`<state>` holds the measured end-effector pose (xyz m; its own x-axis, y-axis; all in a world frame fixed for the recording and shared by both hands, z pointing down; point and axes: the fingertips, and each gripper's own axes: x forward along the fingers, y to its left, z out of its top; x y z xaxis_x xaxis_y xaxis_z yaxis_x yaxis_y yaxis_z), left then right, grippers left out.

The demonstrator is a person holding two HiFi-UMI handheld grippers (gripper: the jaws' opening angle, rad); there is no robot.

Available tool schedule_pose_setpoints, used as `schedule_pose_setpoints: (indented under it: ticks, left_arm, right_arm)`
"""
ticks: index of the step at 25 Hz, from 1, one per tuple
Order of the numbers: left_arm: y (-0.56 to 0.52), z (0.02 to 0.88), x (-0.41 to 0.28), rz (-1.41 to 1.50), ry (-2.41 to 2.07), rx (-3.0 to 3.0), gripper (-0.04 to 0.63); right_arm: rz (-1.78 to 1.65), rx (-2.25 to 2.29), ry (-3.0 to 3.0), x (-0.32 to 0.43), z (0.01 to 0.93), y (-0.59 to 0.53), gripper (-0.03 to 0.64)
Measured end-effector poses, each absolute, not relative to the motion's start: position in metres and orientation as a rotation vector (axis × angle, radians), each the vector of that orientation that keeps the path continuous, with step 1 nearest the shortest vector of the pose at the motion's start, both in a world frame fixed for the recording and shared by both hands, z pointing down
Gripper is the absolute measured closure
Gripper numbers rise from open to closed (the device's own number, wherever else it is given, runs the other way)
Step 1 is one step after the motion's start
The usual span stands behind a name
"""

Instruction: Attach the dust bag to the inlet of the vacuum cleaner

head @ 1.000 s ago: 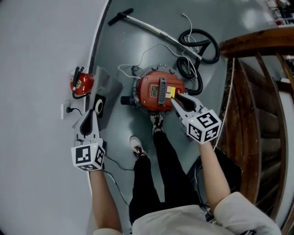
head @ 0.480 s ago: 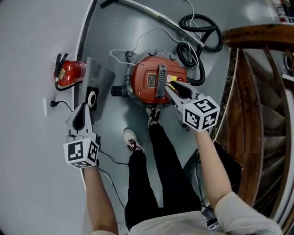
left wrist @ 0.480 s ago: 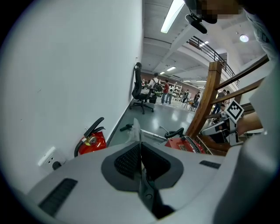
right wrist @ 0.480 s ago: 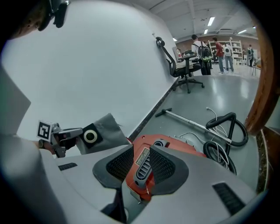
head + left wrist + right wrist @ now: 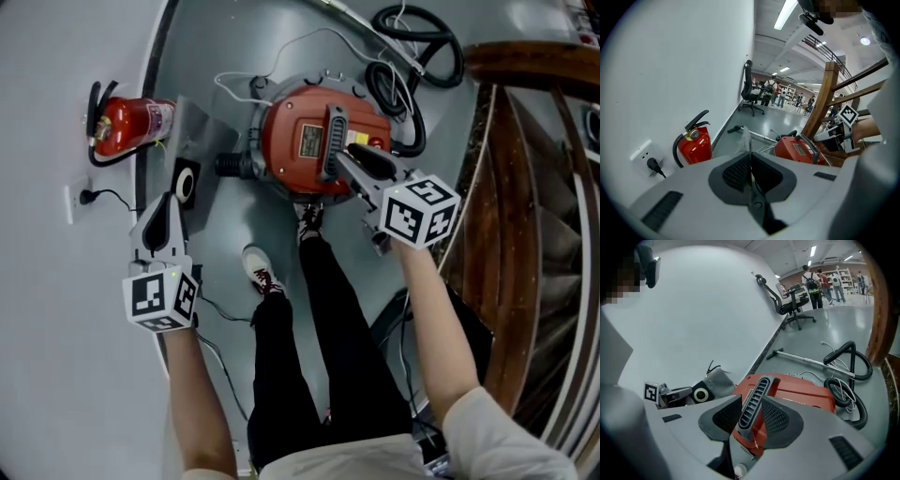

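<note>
The left hand-held gripper (image 5: 170,208) has its jaws pressed together on the edge of the bag (image 5: 200,139), a grey sack with a black collar round a white-ringed hole. The bag sits low by the wall, at 3 o'clock of the extinguisher (image 5: 127,122); whether it rests on the floor (image 5: 225,244) I cannot tell. From the bag, the vacuum (image 5: 298,141) stands at 3 o'clock. Its inlet (image 5: 231,166), a black stub on its 9 o'clock side, points toward the bag with a clear gap between them. The right hand-held gripper (image 5: 352,159) reaches in from 5 o'clock over the red lid. Its jaws have just been opening and stand apart with the handle (image 5: 330,139) between them, the pads not clamping it as far as I can judge. So the bag is in hand and the vacuum is near, but nothing is attached: the collar has yet to be lined up with the inlet and pushed on.
</note>
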<state>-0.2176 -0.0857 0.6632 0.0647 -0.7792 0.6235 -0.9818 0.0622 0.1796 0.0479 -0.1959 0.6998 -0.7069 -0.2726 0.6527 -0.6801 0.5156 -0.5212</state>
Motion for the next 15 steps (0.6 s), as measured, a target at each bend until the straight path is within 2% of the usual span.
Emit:
schedule_pose_setpoints:
  ticks: [15]
  left_arm:
    - [-0.088,0.736,-0.212,0.477,-1.699,1.693,0.578]
  right_arm:
    - [1.195,0.761,-2.270,0.045,0.707,-0.200,0.468]
